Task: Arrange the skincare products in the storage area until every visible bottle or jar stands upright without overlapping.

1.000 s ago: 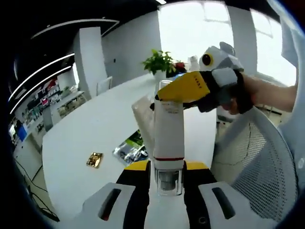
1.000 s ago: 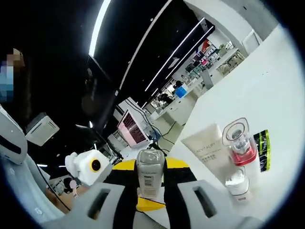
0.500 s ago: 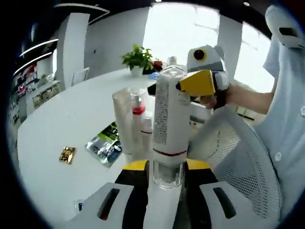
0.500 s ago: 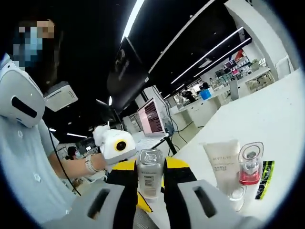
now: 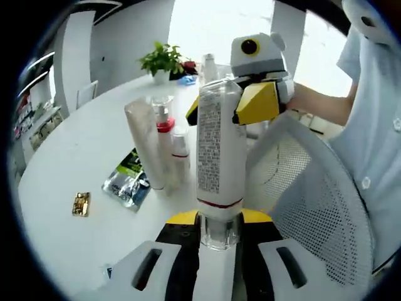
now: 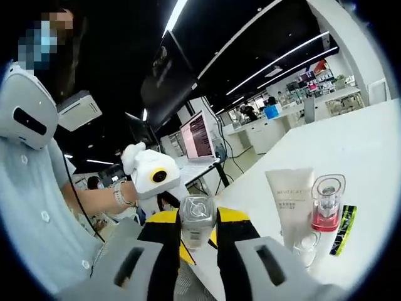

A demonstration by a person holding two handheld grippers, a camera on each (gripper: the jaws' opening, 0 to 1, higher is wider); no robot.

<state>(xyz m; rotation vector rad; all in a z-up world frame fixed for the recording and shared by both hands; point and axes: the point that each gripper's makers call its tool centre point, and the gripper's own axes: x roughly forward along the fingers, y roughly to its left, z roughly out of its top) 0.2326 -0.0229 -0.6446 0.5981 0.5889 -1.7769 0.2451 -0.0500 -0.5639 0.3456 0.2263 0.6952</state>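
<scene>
In the left gripper view, a tall white bottle [image 5: 219, 150] with a red band and a clear cap stands at 6 o'clock, its clear end clamped between the jaws of the left gripper [image 5: 218, 235]. The yellow-tipped right gripper [image 5: 254, 100] closes on the bottle's far end at about 1 o'clock, so both tools hold the same bottle above the white table [image 5: 81, 163]. At 10 o'clock from the bottle a white tube [image 5: 145, 145] stands on end, with a red-collared pump bottle [image 5: 165, 135] just beside it. A green and silver sachet [image 5: 127, 182] lies flat at 9 o'clock, and a small gold packet [image 5: 81, 204] rests further out at 8 o'clock. A potted plant [image 5: 161, 61] sits at 11 o'clock. In the right gripper view, the right gripper [image 6: 197, 235] grips the bottle [image 6: 197, 221] end-on at 6 o'clock, while the tube [image 6: 290, 204] and pump bottle [image 6: 327, 204] stand side by side at 4 o'clock, the sachet [image 6: 341, 229] lying just beyond them.
</scene>
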